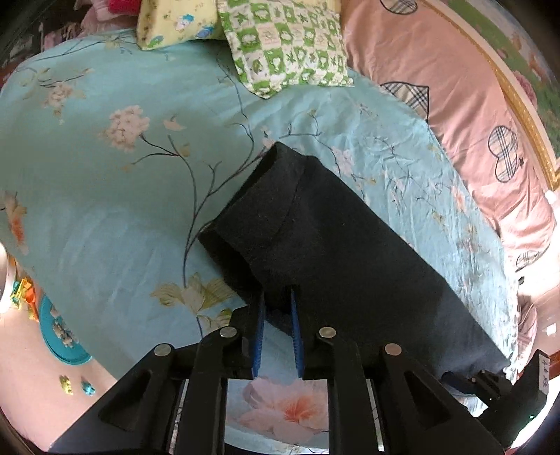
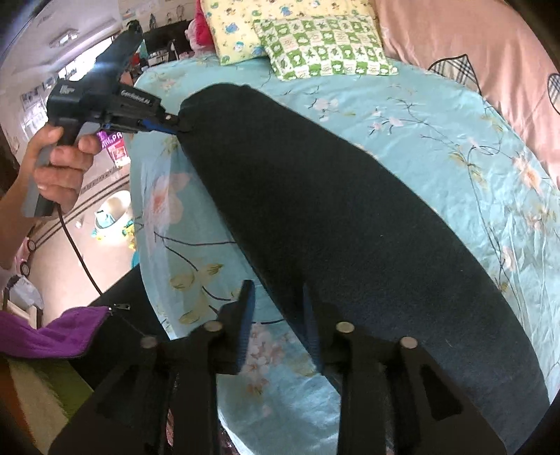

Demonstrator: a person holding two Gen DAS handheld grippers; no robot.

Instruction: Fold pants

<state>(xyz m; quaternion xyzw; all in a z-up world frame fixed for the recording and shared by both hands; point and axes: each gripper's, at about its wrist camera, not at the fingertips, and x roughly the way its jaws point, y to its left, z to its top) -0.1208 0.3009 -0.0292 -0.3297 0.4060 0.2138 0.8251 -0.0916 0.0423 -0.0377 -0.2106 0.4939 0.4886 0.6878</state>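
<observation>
Dark pants [image 1: 336, 252] lie in a long band on the floral turquoise bedsheet [image 1: 105, 175]. In the left wrist view my left gripper [image 1: 277, 297] has its blue-padded fingers closed down on the pants' near edge, with a narrow gap showing. The right wrist view shows the same pants [image 2: 332, 217] running from the left gripper [image 2: 175, 124], which pinches their far end, down to my right gripper [image 2: 278, 297]. The right gripper's fingers stand apart, the right finger over the pants' edge, the left finger over the sheet.
Two pillows, green check [image 1: 287, 42] and yellow [image 1: 171, 21], lie at the head of the bed. A pink quilt [image 1: 455, 105] fills the right side. Toys lie on the floor to the left [image 1: 59, 325]. The bed's left edge drops to the floor [image 2: 136, 196].
</observation>
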